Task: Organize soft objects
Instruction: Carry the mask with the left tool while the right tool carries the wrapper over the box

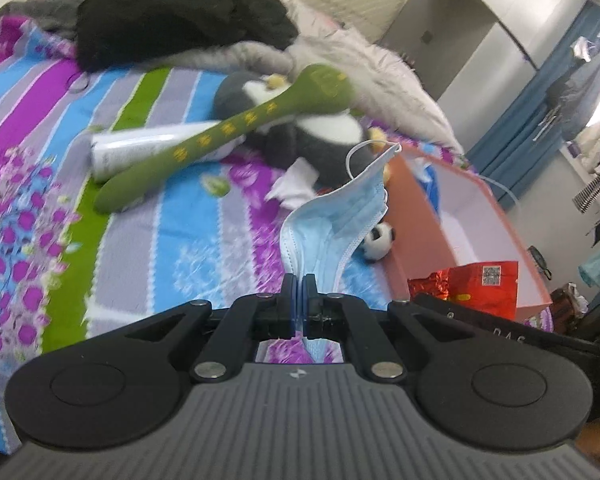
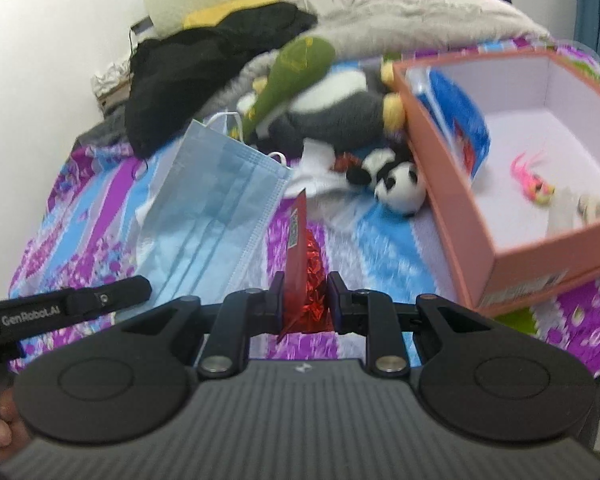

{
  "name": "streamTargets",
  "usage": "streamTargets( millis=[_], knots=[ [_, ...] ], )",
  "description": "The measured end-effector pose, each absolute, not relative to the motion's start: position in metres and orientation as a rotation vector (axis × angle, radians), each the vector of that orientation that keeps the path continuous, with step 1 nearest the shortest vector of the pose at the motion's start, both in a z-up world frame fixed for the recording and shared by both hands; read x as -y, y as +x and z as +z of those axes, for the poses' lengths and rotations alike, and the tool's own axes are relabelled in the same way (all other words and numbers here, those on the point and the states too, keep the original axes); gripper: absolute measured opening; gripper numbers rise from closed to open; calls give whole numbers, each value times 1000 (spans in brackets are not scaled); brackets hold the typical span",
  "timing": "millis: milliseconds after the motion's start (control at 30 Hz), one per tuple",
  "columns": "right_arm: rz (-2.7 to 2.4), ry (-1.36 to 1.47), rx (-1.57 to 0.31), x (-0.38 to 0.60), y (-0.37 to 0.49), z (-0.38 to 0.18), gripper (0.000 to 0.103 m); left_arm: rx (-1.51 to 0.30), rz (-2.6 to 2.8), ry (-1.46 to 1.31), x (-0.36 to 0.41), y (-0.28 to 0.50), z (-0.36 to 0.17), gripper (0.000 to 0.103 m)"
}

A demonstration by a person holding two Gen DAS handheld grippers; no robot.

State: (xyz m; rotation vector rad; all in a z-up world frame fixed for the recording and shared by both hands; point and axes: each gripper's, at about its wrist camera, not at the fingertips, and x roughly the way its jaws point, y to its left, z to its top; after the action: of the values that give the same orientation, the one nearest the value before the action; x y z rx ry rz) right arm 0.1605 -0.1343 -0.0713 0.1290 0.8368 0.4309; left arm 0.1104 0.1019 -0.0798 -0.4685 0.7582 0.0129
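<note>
My left gripper [image 1: 299,280] is shut on a blue face mask [image 1: 336,224] and holds it above the bed; the mask also shows in the right wrist view [image 2: 216,204]. My right gripper [image 2: 305,280] is shut on a red foil packet [image 2: 300,256], which also shows in the left wrist view [image 1: 476,284]. A pink box [image 2: 460,184] stands open on the bed to the right, with a blue packet [image 2: 460,120] and a pink toy [image 2: 532,178] inside. A small panda plush [image 2: 396,184] lies beside the box. A large grey penguin plush [image 1: 300,128] and a green plush stick [image 1: 220,136] lie farther back.
The bed has a striped floral sheet [image 1: 40,200]. Black clothing [image 1: 172,12] and a grey fluffy blanket [image 1: 364,60] are piled at the back. A white tube [image 1: 140,148] lies under the green stick. White tissue [image 2: 316,168] lies near the panda.
</note>
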Motion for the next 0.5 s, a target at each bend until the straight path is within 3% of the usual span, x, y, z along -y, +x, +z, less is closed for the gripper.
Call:
streamTargets(
  millis=[500],
  knots=[
    [396,110,-646,169,195,2,25,-648,-98,-397,-63,163,-4,3]
  ],
)
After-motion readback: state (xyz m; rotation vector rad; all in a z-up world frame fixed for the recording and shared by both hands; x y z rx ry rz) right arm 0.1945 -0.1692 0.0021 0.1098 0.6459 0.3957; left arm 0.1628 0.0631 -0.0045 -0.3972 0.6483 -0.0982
